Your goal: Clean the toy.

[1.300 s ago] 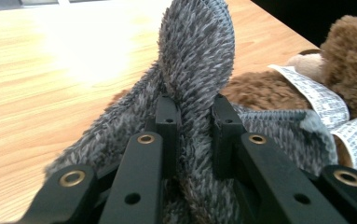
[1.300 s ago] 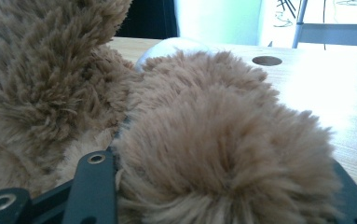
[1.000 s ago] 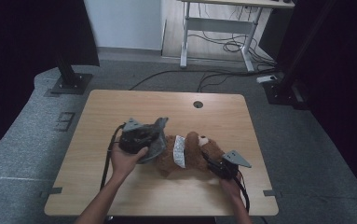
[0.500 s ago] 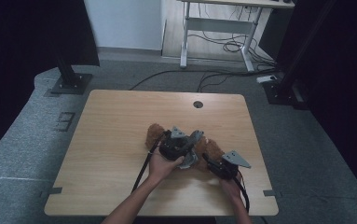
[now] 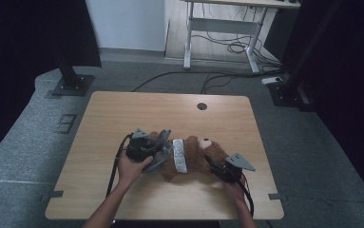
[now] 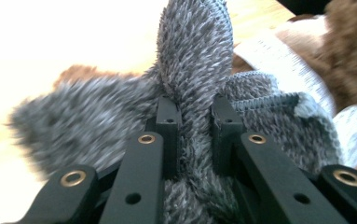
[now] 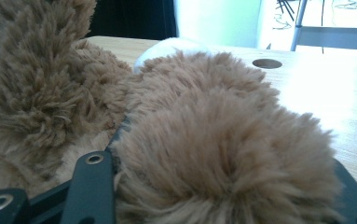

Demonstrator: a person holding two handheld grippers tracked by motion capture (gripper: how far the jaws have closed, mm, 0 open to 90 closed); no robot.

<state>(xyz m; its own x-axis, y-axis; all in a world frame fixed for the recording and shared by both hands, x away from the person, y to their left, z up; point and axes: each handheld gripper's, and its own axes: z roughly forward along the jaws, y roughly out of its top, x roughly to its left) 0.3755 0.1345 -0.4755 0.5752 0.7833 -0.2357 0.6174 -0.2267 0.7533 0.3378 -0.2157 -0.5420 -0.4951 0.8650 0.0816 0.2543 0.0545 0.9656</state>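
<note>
A brown teddy bear (image 5: 196,159) lies across the front middle of the wooden table (image 5: 122,114), with a white band (image 5: 179,156) round its body. A grey fuzzy cloth (image 5: 161,153) lies against the bear's left end. My left gripper (image 5: 155,148) is shut on it. In the left gripper view a fold of the grey cloth (image 6: 192,56) stands pinched between my left gripper's (image 6: 195,109) jaws, with the white band (image 6: 288,65) behind. My right gripper (image 5: 216,164) is shut on the bear's right end. A lump of the bear's brown fur (image 7: 213,140) bulges between its jaws.
A round cable hole (image 5: 202,106) sits near the table's far edge, seen also in the right gripper view as the hole (image 7: 266,63). Bare tabletop (image 5: 99,190) lies to the left and far side. A white desk frame (image 5: 217,28) and floor cables (image 5: 227,47) stand beyond.
My left gripper swung right over the bear with the grey cloth, then came back left and lower beside the bear's left end. The white band shows again. The right gripper stayed put.
</note>
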